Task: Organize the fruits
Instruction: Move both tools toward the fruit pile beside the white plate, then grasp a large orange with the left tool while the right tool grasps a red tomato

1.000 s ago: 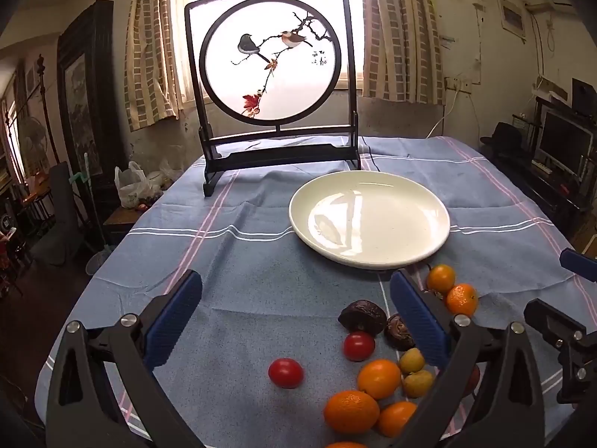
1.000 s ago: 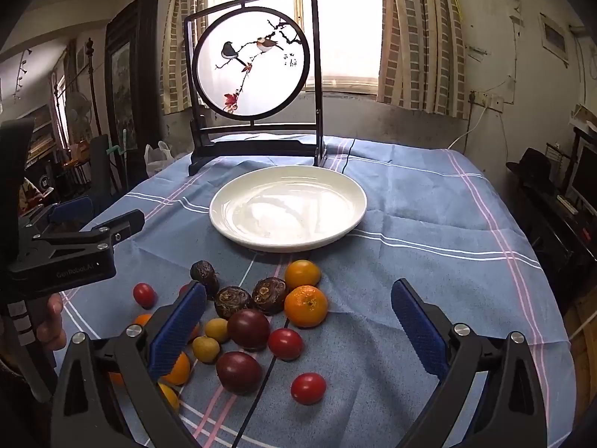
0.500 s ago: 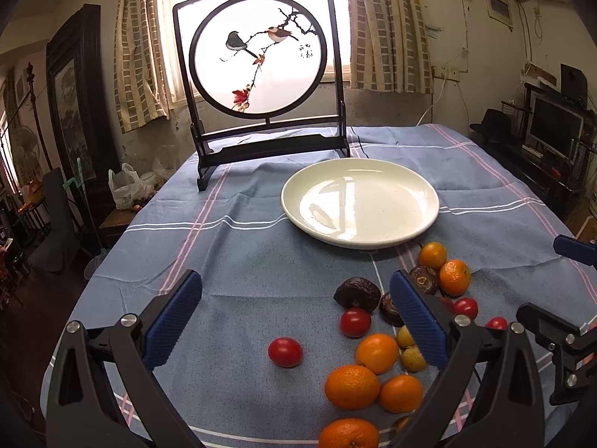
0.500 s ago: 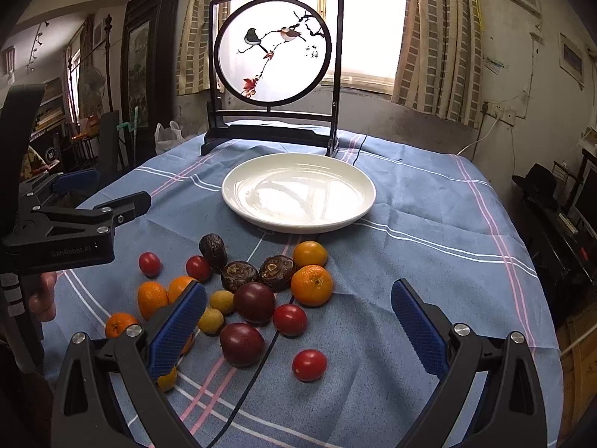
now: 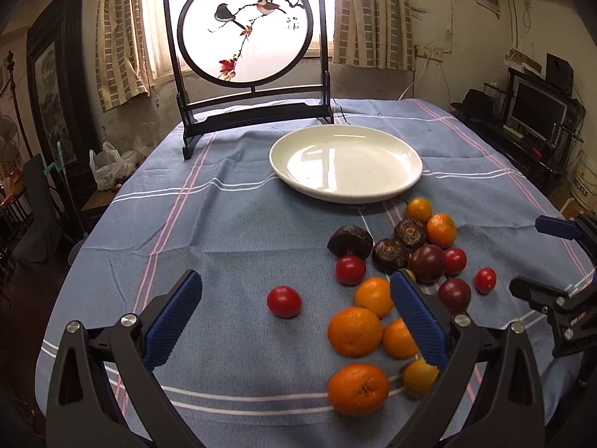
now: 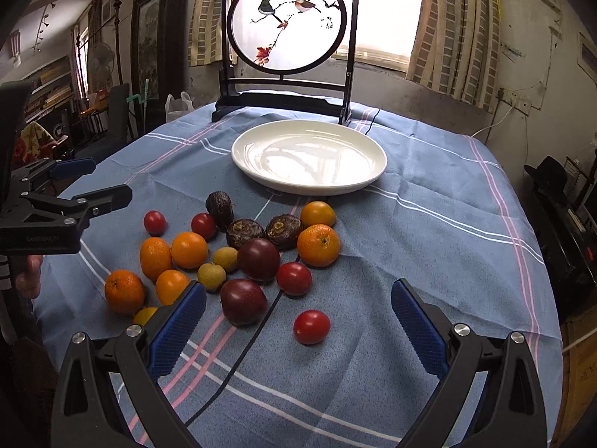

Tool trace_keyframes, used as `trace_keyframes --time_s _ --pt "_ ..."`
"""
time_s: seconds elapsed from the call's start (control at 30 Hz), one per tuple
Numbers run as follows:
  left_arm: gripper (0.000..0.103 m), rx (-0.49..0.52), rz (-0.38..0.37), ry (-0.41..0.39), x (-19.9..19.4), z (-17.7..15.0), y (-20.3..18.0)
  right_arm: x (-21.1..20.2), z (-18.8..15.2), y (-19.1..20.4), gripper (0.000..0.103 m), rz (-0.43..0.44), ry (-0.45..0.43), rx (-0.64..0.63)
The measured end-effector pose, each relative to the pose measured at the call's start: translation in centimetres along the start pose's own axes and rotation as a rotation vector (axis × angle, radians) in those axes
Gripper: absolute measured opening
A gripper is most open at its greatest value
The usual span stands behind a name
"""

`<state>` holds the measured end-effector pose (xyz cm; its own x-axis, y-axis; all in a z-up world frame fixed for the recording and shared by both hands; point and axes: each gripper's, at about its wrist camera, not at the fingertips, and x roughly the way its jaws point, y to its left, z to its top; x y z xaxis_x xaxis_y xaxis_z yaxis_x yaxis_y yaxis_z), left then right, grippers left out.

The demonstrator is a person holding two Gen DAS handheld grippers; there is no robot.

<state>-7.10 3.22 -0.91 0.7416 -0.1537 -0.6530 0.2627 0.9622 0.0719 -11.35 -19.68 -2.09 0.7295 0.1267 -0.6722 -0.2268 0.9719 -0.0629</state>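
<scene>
The left tongs (image 5: 294,317) hang spread apart above the tabletop (image 5: 231,231), gripping nothing; one red tomato (image 5: 284,301) sits between the blue pads, and the right pad (image 5: 418,321) covers part of an orange (image 5: 398,339) and a yellowish fruit (image 5: 418,378). The right tongs (image 6: 296,328) are likewise wide apart and empty, a tomato (image 6: 311,326) lying just ahead; their left pad (image 6: 177,330) hides most of a small orange fruit (image 6: 144,315). The fruit pile (image 6: 242,250) lies loose on the blue cloth, near the white plate (image 6: 309,156). Behind stands a bird-painted screen (image 6: 287,22), its top cut off.
</scene>
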Motion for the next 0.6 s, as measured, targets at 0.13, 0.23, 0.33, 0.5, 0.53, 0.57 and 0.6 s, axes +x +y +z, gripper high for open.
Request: trace_keyframes --time_s 0.13,0.23,0.33,0.5,0.53,0.57,0.6 --pt "0.099 0.095 -0.036 0.031 -1.2 -2.2 -0.4 0.1 -1.1 -0.1 0.1 -0.005 0.039 -0.045" --pt "0.099 0.149 -0.071 0.083 -1.2 -3.9 -1.2 0.6 -1.8 -0.3 0.1 -0.012 0.071 -0.063" --pt "0.099 0.185 -0.096 0.125 -0.6 -5.4 -2.0 1.3 -2.3 -0.4 0.098 -0.014 0.101 -0.075" --pt "0.099 0.173 -0.107 0.186 1.4 -6.3 -2.2 3.2 -2.1 -0.3 0.089 0.008 0.16 -0.075" --pt "0.099 0.167 -0.107 0.194 1.8 -6.4 -2.1 3.6 -2.0 -0.2 0.086 0.011 0.174 -0.079" --pt "0.099 0.164 -0.109 0.202 2.1 -6.4 -2.1 4.0 -2.0 -0.1 0.085 0.01 0.187 -0.086" --pt "0.099 0.162 -0.111 0.208 2.4 -6.4 -2.2 4.4 -2.0 0.0 0.081 0.01 0.201 -0.092"
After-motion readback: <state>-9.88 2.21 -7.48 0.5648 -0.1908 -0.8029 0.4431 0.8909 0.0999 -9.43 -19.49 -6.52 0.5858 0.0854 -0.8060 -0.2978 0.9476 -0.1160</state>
